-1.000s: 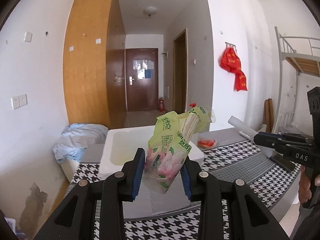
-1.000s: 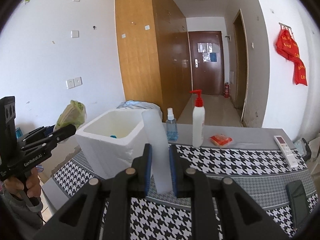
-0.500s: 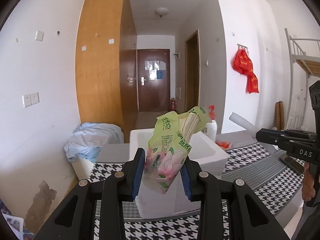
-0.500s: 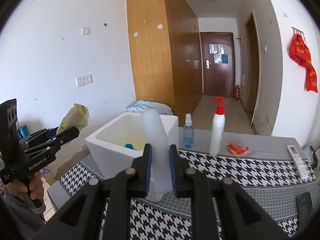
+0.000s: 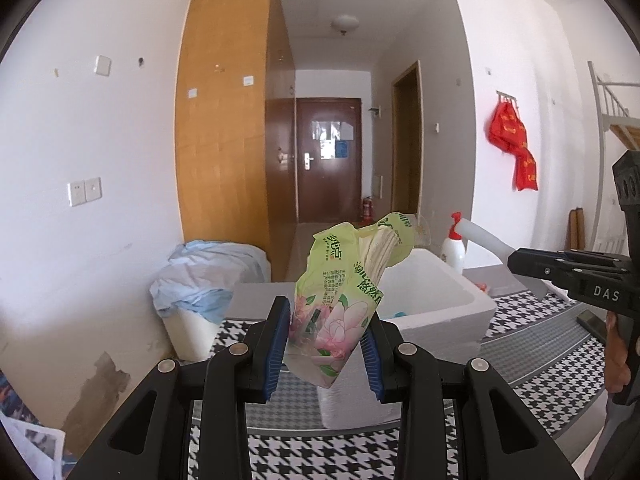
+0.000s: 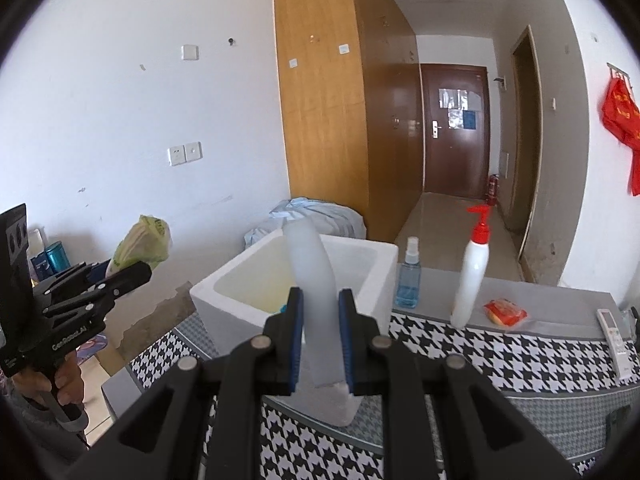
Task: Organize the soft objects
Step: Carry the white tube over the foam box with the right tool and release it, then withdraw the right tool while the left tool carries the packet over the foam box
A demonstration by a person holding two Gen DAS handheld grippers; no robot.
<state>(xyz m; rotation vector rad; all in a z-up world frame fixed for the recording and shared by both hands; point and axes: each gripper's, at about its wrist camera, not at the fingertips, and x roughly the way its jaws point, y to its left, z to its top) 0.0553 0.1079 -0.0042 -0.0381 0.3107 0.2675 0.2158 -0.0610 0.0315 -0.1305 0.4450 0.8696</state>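
My left gripper [image 5: 325, 340] is shut on a green floral tissue pack [image 5: 340, 296], held upright in the air before the white foam box [image 5: 440, 300]. The same pack [image 6: 142, 240] shows at the left of the right wrist view, in the left gripper [image 6: 136, 270]. My right gripper [image 6: 320, 340] is shut on a pale translucent foam strip [image 6: 316, 280] that stands up in front of the foam box [image 6: 360, 256]. In the left wrist view the right gripper [image 5: 516, 258] comes in from the right with the strip [image 5: 486, 238] sticking out. Something blue lies inside the box.
A houndstooth cloth [image 6: 500, 356] covers the table. On it stand a blue spray bottle [image 6: 408, 280], a white pump bottle [image 6: 470, 280], a red packet [image 6: 505, 312] and a remote [image 6: 614, 336]. A bin draped in light blue cloth [image 5: 208, 272] sits left of the table.
Both grippers have slid left along the table with their loads, so the foam box and bottles shifted right in both views. Grips are unchanged.
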